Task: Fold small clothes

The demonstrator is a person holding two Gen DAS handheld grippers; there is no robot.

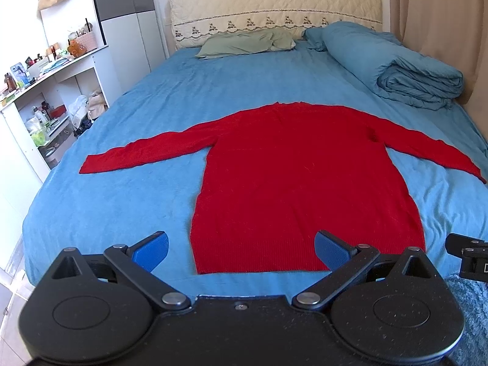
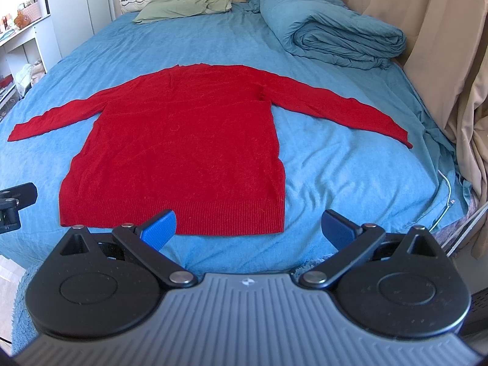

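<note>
A red long-sleeved sweater [image 1: 299,177] lies flat on the blue bed, sleeves spread to both sides, hem toward me. It also shows in the right wrist view [image 2: 183,140]. My left gripper [image 1: 241,251] is open and empty, held above the bed's near edge in front of the hem. My right gripper [image 2: 250,228] is open and empty, in front of the hem's right corner. The right gripper's body shows at the right edge of the left wrist view [image 1: 466,256]. The left gripper's body shows at the left edge of the right wrist view [image 2: 15,207].
The bed has a blue sheet [image 1: 128,201]. A rolled blue duvet [image 1: 405,70] lies at the back right and a green pillow [image 1: 244,42] by the headboard. Cluttered white shelves [image 1: 52,97] stand left of the bed. Beige curtains [image 2: 442,45] hang on the right.
</note>
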